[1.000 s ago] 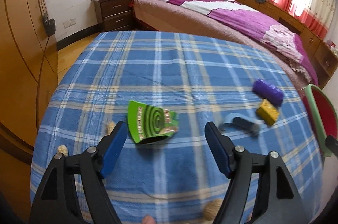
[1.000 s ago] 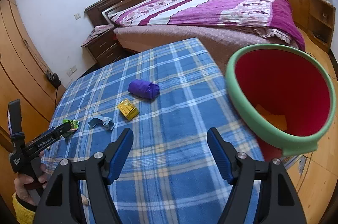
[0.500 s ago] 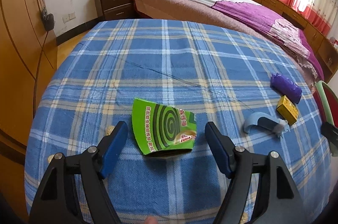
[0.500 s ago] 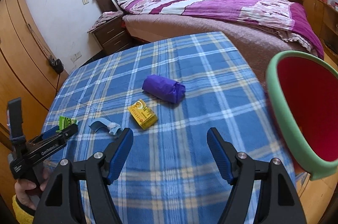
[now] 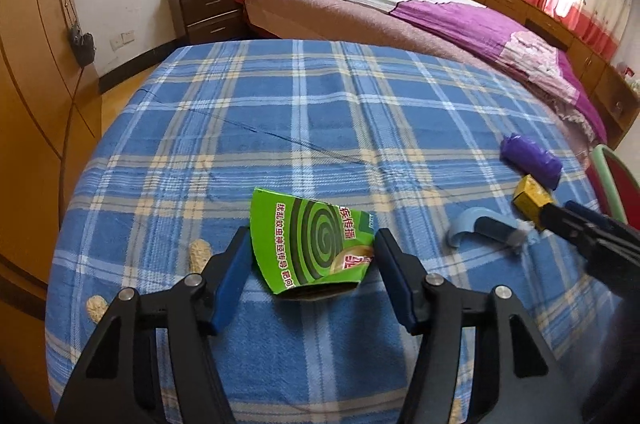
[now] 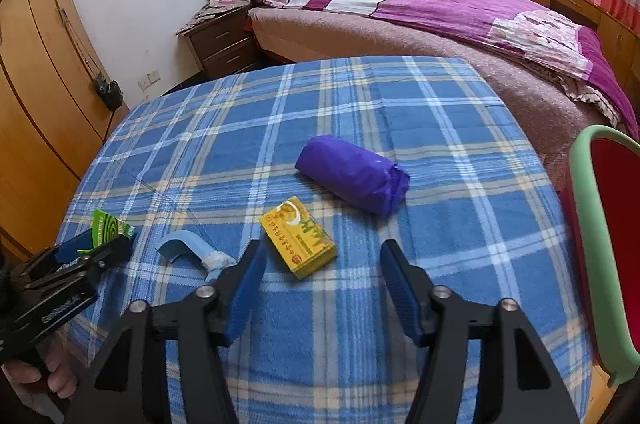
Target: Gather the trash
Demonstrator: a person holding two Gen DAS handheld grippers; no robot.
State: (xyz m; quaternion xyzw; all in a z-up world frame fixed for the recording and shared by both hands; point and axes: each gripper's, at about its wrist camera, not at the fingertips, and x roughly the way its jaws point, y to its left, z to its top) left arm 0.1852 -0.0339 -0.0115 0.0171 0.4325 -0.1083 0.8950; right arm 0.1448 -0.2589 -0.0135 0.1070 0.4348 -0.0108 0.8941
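The left hand-held gripper (image 5: pixel 310 266) is closing around the green wrapper (image 5: pixel 312 250) on the plaid tabletop (image 5: pixel 320 104), pads not yet pressing. The right hand-held gripper (image 6: pixel 320 268) narrows, spread beside the yellow box (image 6: pixel 298 236); purple bundle (image 6: pixel 352 174) beyond

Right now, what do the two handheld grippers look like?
Both match: the left gripper and right gripper have matte black forked frames with silver pivot bolts and flat blue fingers. In the right wrist view, white lettering shows on the left gripper's black body.
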